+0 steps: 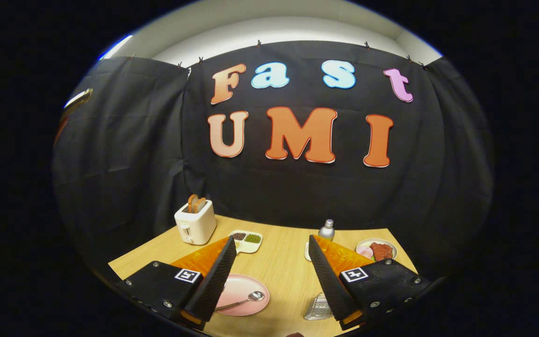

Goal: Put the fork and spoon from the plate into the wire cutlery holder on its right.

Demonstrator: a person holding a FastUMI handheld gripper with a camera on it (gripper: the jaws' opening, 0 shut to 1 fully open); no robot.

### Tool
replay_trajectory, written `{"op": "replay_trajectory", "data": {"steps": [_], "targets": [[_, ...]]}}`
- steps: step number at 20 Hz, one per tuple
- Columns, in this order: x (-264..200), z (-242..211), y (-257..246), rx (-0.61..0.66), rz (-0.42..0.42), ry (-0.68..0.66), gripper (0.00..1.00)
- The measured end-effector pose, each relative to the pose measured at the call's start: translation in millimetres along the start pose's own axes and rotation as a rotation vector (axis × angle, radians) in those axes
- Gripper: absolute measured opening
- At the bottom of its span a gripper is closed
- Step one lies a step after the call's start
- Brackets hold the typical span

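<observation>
Here, spoon [245, 299] between open hand-held gripper [272, 248] fingers.

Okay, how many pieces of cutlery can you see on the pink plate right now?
1: a spoon lies on the pink plate, just beside the open gripper's left finger. That finger hides part of the plate, so the fork may be hidden behind it.

The counter [279, 262] is showing pale, matt wood grain. The spoon [244, 299] is gleaming as polished metal on a smooth, glossy plate [251, 285]. The holder [318, 308] is shining as thin wire. The toaster [195, 223], middle left, is looking like smooth plastic.

The tongs [269, 281] are standing wide apart, ribbed on their inner faces.
</observation>
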State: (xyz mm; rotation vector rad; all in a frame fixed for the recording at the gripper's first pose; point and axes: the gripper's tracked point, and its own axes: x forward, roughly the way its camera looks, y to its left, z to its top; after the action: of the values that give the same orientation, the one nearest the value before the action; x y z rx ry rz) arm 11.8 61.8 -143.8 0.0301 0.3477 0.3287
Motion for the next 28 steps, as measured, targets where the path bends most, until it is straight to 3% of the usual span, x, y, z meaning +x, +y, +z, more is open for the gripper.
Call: {"op": "replay_trajectory", "data": {"steps": [4, 10, 15, 27, 28], "targets": [[24, -60, 32, 0.01, -0.048, 0.197, 0.93], [49, -162, 83, 0.065, -0.044, 0.578, 0.92], [52, -221, 100, 0.116, -0.048, 0.808, 0.89], [75, -308, 99, 0.231, -0.116, 1.175, 0.65], [77, -310, 100, 0.248, -0.116, 1.192, 0.58]]}}
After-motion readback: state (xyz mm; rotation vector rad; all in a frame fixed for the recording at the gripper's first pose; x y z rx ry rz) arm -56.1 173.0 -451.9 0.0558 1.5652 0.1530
